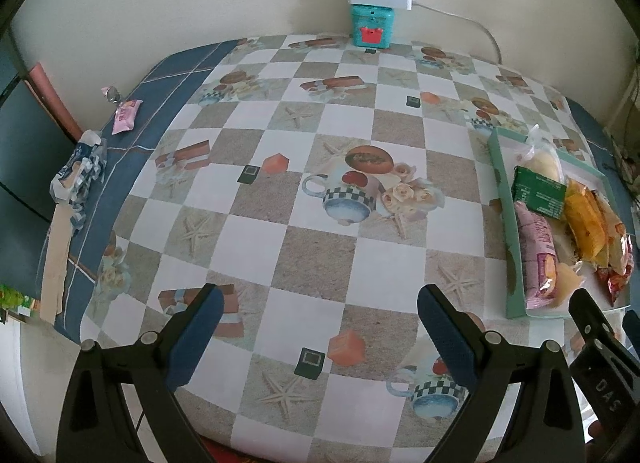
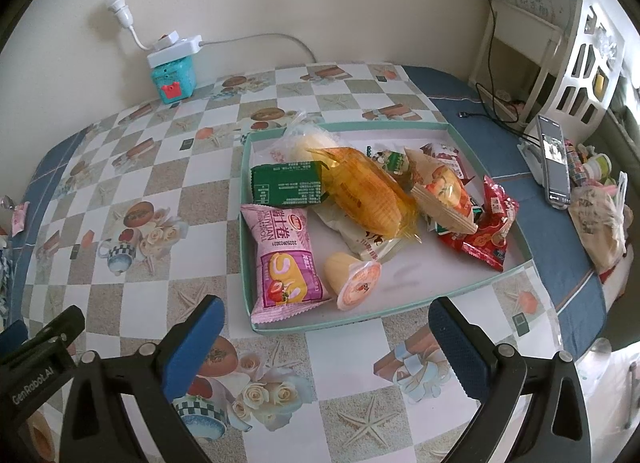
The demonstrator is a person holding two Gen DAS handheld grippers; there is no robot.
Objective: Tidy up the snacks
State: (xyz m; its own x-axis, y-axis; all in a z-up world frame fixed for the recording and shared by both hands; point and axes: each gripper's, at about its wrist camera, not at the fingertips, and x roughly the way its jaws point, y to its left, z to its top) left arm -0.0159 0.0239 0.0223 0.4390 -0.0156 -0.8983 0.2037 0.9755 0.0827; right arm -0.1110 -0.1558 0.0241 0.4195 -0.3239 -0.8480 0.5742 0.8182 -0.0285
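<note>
A teal-rimmed tray [image 2: 360, 319] on the checked tablecloth holds several snacks: a pink roll-cake packet [image 2: 284, 259], a green packet [image 2: 286, 183], an orange packet [image 2: 368, 195], a jelly cup [image 2: 352, 275] and a red packet [image 2: 492, 231]. My right gripper [image 2: 328, 311] is open and empty just short of the tray's near rim. My left gripper [image 1: 320, 303] is open and empty over bare tablecloth, with the tray [image 1: 500, 191] off to its right. A small pink packet [image 1: 127, 115] lies alone on the blue border at the far left.
A teal box [image 2: 174, 75] with a white power strip on top stands by the back wall. A crumpled blue-and-white wrapper [image 1: 80, 171] hangs at the left table edge. A phone [image 2: 554, 159], a plastic bag [image 2: 596, 219] and a white shelf [image 2: 560, 43] crowd the right side.
</note>
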